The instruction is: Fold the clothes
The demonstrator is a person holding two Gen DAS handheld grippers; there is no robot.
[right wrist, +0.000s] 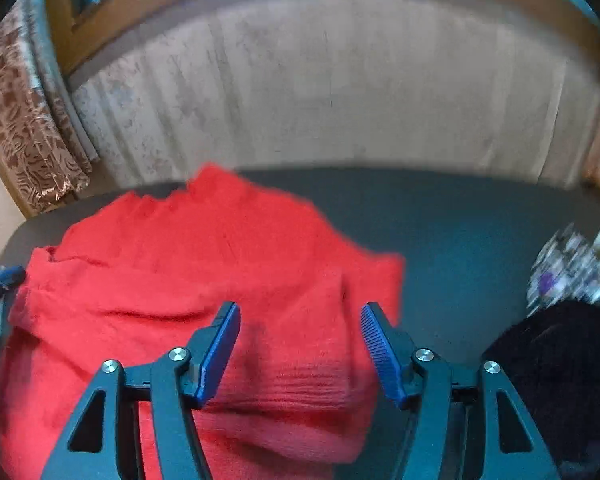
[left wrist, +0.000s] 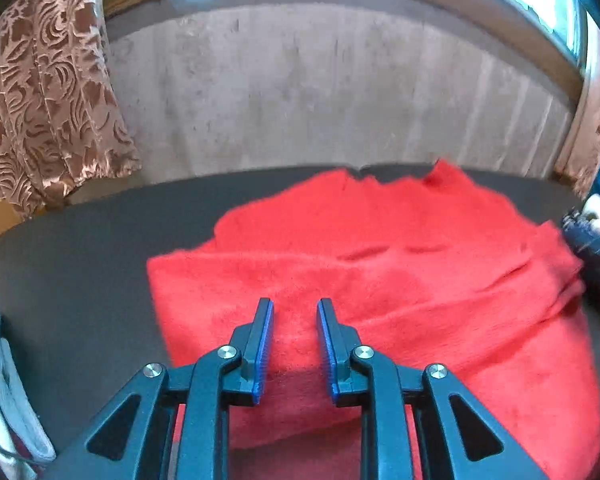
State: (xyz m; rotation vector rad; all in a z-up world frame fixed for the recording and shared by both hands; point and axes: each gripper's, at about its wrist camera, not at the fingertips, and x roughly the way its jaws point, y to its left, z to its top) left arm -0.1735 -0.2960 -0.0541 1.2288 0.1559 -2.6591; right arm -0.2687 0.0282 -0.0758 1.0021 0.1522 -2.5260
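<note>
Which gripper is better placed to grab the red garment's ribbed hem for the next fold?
Right, probably. The right gripper is open wide, straddling the ribbed hem of the red garment. The left gripper is open more narrowly over plain fabric.

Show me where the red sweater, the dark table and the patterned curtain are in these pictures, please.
red sweater [left wrist: 380, 240]: left wrist view, on the middle of its fuzzy cloth.
dark table [right wrist: 460, 232]: right wrist view, on bare top right of the sweater.
patterned curtain [left wrist: 40, 92]: left wrist view, on its brown folds at left.
</note>
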